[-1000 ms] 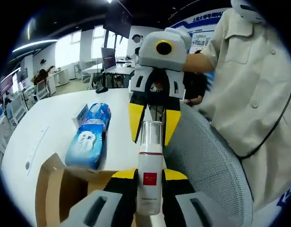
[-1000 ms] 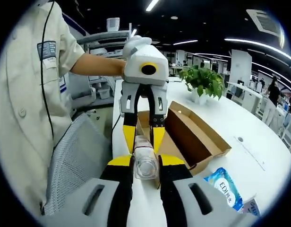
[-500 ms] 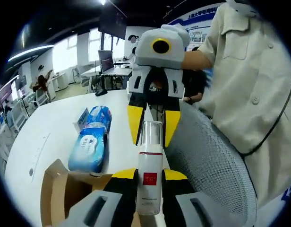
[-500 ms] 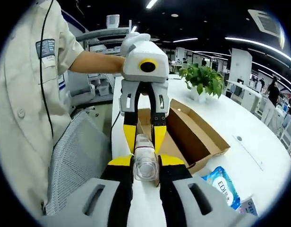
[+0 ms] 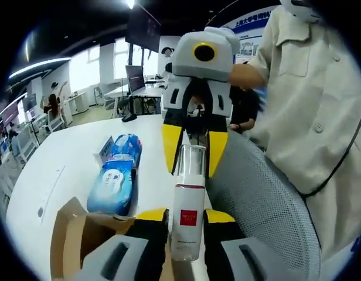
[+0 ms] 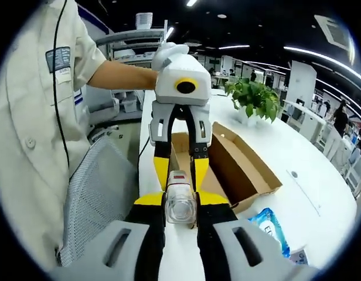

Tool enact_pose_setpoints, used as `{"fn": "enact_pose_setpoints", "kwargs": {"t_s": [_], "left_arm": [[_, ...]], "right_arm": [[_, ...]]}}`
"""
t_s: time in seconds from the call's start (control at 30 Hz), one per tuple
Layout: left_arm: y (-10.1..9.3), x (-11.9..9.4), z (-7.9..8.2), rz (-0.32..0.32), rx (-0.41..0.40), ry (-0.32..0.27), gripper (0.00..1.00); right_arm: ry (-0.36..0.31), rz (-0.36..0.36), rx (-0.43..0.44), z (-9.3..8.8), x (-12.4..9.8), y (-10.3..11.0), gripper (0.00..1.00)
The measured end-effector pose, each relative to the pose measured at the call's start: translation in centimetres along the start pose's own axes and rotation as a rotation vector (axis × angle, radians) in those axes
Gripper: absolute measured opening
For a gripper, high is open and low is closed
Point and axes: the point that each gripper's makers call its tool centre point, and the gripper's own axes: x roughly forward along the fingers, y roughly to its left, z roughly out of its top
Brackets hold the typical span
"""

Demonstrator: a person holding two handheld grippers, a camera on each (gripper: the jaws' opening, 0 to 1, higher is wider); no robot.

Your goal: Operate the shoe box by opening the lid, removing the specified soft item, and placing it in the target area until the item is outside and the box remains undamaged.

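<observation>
- White tabletop (image 5: 63, 152) carries everything; I keep both my arms above it, beside the grey mesh chair (image 5: 268, 205).
- Brown cardboard shoe box (image 6: 239, 164) lies open on the tabletop, lid already folded back, its inside looking bare from the right gripper view. In the left gripper view one corner of it (image 5: 69, 234) sits just under my left tongs.
- Blue soft tissue packs (image 5: 113, 181) lie on the tabletop just beyond the box, outside it; one more shows at the box's near end (image 6: 268, 225). If these are the soft item, that part looks done.
- Slim white bottle (image 5: 186, 211) with a clear cap and a red label is up in the air between my two tongs, well above the tabletop.
- Left tongs (image 5: 186, 219) are nearly closed, clamped on the bottle's lower body.
- Right tongs (image 6: 180, 202) are closed just as far on the capped end (image 6: 180, 208), so both pairs grip the one bottle, end to end.
- To hand over well, I judge one pair should ease off only once the other holds firm, keeping the bottle level and clear of the box walls so nothing dents the cardboard.
</observation>
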Motion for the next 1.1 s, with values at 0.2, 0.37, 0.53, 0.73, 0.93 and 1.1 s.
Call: {"fn": "enact_pose_setpoints", "kwargs": {"t_s": [0.2, 0.37, 0.53, 0.73, 0.93, 1.1], "left_arm": [[0.6, -0.5, -0.6, 0.037, -0.024, -0.005, 0.33], [0.9, -1.4, -0.7, 0.067, -0.074, -0.034, 0.38], [2.1, -2.6, -1.5, 0.145, -0.112, -0.042, 0.52], [3.0, -4.0, -2.0, 0.224, -0.195, -0.089, 0.6], [3.4, -5.6, -2.9, 0.307, -0.246, -0.119, 0.72], [4.1, -7.4, -3.4, 0.376, -0.28, -0.147, 0.77]], "right_arm": [[0.011, -0.008, -0.019, 0.1, -0.4, -0.6, 0.16], [0.018, -0.015, -0.043, 0.6, -1.2, -1.4, 0.16], [0.042, -0.027, -0.065, 0.5, -2.2, -2.8, 0.16], [0.071, -0.041, -0.071, 0.6, -3.8, -4.9, 0.17], [0.129, -0.065, -0.095, -0.2, -5.3, -7.2, 0.17], [0.178, -0.087, -0.108, -0.8, -6.2, -9.2, 0.17]]}}
